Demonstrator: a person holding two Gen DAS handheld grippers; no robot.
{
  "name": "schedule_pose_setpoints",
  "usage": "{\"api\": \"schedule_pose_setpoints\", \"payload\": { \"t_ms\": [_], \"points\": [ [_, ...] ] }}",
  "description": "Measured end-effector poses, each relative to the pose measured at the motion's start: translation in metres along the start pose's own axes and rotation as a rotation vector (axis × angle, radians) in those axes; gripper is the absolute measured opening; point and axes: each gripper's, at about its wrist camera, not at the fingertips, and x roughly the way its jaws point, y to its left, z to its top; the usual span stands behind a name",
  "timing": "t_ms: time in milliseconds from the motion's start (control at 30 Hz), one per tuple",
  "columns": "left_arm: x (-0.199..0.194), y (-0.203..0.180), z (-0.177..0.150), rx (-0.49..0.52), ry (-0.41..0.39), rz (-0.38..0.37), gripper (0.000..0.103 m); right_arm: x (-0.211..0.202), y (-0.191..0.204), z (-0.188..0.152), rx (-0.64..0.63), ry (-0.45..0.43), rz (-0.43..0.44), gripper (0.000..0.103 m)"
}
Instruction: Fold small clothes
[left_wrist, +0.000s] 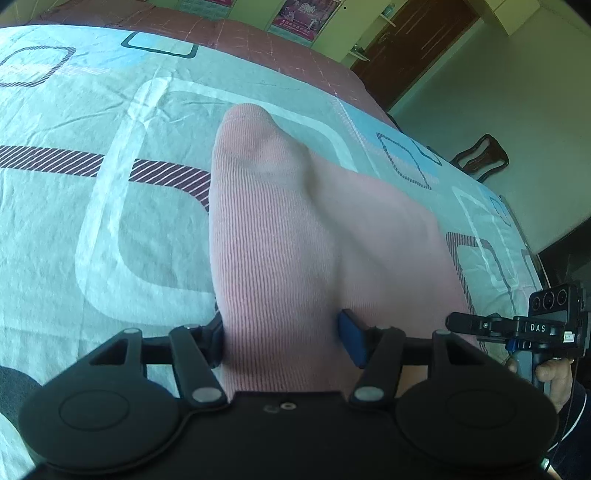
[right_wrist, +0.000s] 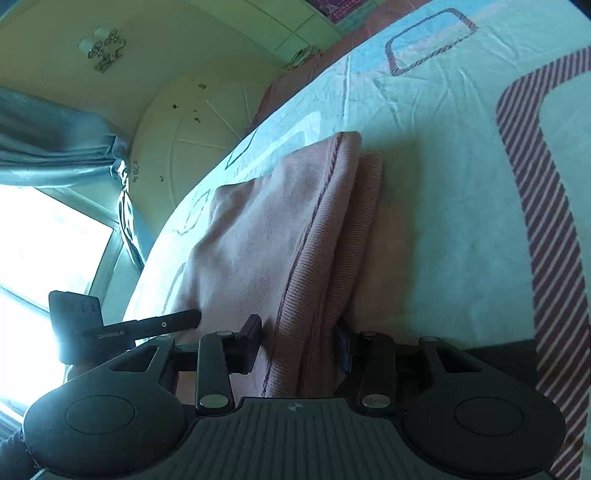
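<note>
A pink ribbed garment lies on the bed and is held at two points. My left gripper is shut on a bunched fold of it, the cloth rising between the fingers. My right gripper is shut on its layered, dark-trimmed edge, which shows as two stacked layers. The right gripper also shows at the right edge of the left wrist view, and the left gripper at the left of the right wrist view, touching the cloth.
The bed sheet is pale teal with rounded-square and striped patterns. A maroon quilt lies at the far end. A dark chair stands beyond the bed's right edge. A window and grey curtain are at left.
</note>
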Motion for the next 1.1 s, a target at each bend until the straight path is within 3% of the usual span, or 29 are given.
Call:
{"api": "schedule_pose_setpoints", "payload": {
  "t_ms": [67,167,233,367,467,633,867,1067,1100],
  "points": [
    [0.001,-0.002,0.001,0.014,-0.002,0.006,0.061,0.005,0.002,0.002,0.022,-0.01,-0.009,0.041],
    [0.003,-0.011,0.003,0.049,-0.012,0.038,0.051,0.021,0.028,0.003,-0.074,-0.022,-0.132,0.024],
    [0.0,-0.019,0.003,0.086,-0.024,0.065,0.04,0.027,0.048,0.0,-0.149,-0.03,-0.216,0.021],
    [-0.013,-0.035,0.0,0.174,-0.053,0.104,0.033,0.023,0.087,-0.012,-0.276,-0.073,-0.333,0.019],
    [-0.032,-0.037,0.0,0.208,-0.072,0.072,0.031,0.014,0.115,-0.017,-0.306,-0.113,-0.342,0.019],
    [-0.079,-0.018,0.0,0.249,-0.105,0.071,0.031,0.036,0.176,-0.032,-0.413,-0.125,-0.366,0.019],
    [-0.145,0.061,-0.002,0.218,-0.134,0.125,0.031,0.118,0.226,-0.062,-0.436,-0.1,-0.31,0.019],
    [-0.173,0.13,-0.017,0.171,-0.111,0.175,0.033,0.196,0.228,-0.086,-0.369,-0.034,-0.267,0.019],
    [-0.171,0.141,-0.02,0.161,-0.09,0.177,0.038,0.208,0.224,-0.09,-0.371,-0.015,-0.291,0.019]
  ]
}}
